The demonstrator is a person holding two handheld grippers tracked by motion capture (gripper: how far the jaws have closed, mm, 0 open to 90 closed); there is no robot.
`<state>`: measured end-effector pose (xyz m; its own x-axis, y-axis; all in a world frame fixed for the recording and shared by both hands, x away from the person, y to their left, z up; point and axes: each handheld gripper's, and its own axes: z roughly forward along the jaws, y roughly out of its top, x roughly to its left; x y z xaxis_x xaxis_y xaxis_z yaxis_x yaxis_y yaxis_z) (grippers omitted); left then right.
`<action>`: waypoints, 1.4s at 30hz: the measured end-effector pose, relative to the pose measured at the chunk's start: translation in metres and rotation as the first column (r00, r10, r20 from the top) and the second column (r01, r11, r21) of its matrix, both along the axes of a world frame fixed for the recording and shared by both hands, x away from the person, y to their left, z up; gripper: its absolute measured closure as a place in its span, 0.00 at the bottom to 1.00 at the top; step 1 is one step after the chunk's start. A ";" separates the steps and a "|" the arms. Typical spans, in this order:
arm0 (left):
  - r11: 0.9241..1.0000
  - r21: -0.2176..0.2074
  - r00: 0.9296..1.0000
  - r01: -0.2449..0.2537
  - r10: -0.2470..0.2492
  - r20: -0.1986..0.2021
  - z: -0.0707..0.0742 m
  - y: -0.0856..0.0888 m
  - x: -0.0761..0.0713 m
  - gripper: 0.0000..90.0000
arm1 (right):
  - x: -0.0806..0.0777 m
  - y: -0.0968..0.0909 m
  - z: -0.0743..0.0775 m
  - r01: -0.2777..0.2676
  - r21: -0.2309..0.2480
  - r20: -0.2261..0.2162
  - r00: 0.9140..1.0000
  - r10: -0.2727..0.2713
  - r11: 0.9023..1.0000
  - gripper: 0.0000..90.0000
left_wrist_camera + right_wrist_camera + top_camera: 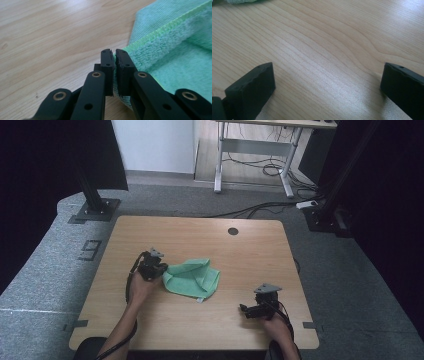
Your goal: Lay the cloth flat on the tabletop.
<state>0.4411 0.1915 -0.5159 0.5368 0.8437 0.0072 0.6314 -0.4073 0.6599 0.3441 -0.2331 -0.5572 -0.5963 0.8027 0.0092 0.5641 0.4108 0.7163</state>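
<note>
Green microfibre makes up the rumpled, loosely folded cloth [192,278] that lies a little left of the middle of the pale wood-grain bench [200,237], with one flap turned over itself and a lighter stitched hem running along its edges. In the left claw view that cloth [172,50] spreads toward 2 o'clock, its fuzzy pile and yellow-green hem in sharp focus.

At the cloth's 9 o'clock edge sits the left claw [159,270], black, with a grey three-cornered plate on top and a cable trailing back along the person's forearm. The left claw [114,56] is clenched on the cloth: its two black jaws stand almost together, and a thin fold of the green corner is pinched between them just above the bench surface.

Well apart from the cloth, toward 4 o'clock from it near the front edge of the bench, the right claw [246,310] rests low in the person's right hand, pointing toward 9 o'clock. The right claw [328,75] is released: its jaws stand wide apart with bare wood between them, and a sliver of the green cloth shows at 11 o'clock in that view.

Around the bench lies grey carpet [45,270], and a white-legged desk [255,150] stands at 12 o'clock beyond it.
</note>
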 end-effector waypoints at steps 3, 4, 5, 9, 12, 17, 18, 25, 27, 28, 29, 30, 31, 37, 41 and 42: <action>1.000 0.010 1.000 0.003 -0.003 -0.011 -0.005 0.002 0.001 0.88 | 0.000 0.000 0.000 0.000 0.000 0.000 1.000 0.000 1.000 0.00; 1.000 0.024 1.000 0.006 -0.005 -0.013 -0.009 0.003 0.001 0.83 | 0.000 0.000 0.000 0.000 0.000 0.000 1.000 0.000 1.000 0.00; 1.000 0.030 1.000 0.005 -0.005 -0.003 -0.010 0.003 0.001 0.78 | 0.000 0.000 0.000 0.000 0.000 0.000 1.000 0.000 1.000 0.00; 1.000 0.021 1.000 0.001 -0.001 0.020 -0.008 0.005 0.000 0.56 | 0.000 0.000 0.000 0.000 0.000 0.000 1.000 0.000 1.000 0.00; 0.999 -0.025 0.999 0.024 -0.023 0.030 0.002 0.005 -0.001 0.43 | 0.000 0.000 0.000 0.000 0.000 0.000 1.000 0.000 1.000 0.00; 0.993 -0.058 0.993 0.104 -0.100 0.067 0.019 -0.006 -0.009 0.38 | 0.000 0.000 0.000 0.001 -0.001 0.001 1.000 -0.001 1.000 0.00; 0.993 -0.058 0.993 0.104 -0.100 0.067 0.019 -0.006 -0.009 0.38 | 0.000 0.000 0.000 0.001 -0.001 0.001 1.000 -0.001 1.000 0.00; 0.954 -0.058 0.955 0.293 -0.290 0.065 0.024 -0.050 -0.019 0.42 | 0.000 0.000 0.000 0.000 0.000 0.000 1.000 0.000 1.000 0.00; 0.943 -0.034 0.943 0.331 -0.329 0.053 0.021 -0.063 -0.020 0.43 | 0.000 0.000 0.000 0.001 -0.001 0.001 1.000 -0.001 1.000 0.00; 0.943 -0.034 0.943 0.331 -0.329 0.053 0.021 -0.063 -0.020 0.44 | 0.000 0.000 0.000 0.001 -0.001 0.001 1.000 -0.001 1.000 0.00; 0.934 -0.003 0.933 0.357 -0.357 0.039 0.015 -0.072 -0.020 0.44 | 0.000 0.000 0.000 0.002 0.000 0.000 1.000 -0.002 1.000 0.00; 0.931 0.014 0.931 0.364 -0.364 0.033 0.011 -0.076 -0.019 0.44 | 0.000 0.000 0.000 0.001 -0.001 0.000 1.000 -0.001 1.000 0.00; 0.930 0.029 0.930 0.367 -0.368 0.023 0.007 -0.079 -0.018 0.45 | 0.000 0.000 0.000 0.001 -0.001 0.000 1.000 -0.001 1.000 0.00; 0.941 0.093 0.946 0.324 -0.324 -0.019 -0.014 -0.082 -0.009 0.74 | 0.000 0.000 0.000 0.000 0.000 0.000 1.000 0.000 1.000 0.00; 0.952 0.047 0.953 0.302 -0.301 -0.011 -0.007 -0.077 -0.008 0.93 | 0.000 0.000 0.000 0.001 -0.001 0.001 1.000 -0.001 1.000 0.00; 0.958 0.033 0.958 0.285 -0.286 0.019 0.003 -0.073 -0.008 0.94 | 0.000 0.000 0.000 0.000 0.000 0.000 1.000 0.000 1.000 0.00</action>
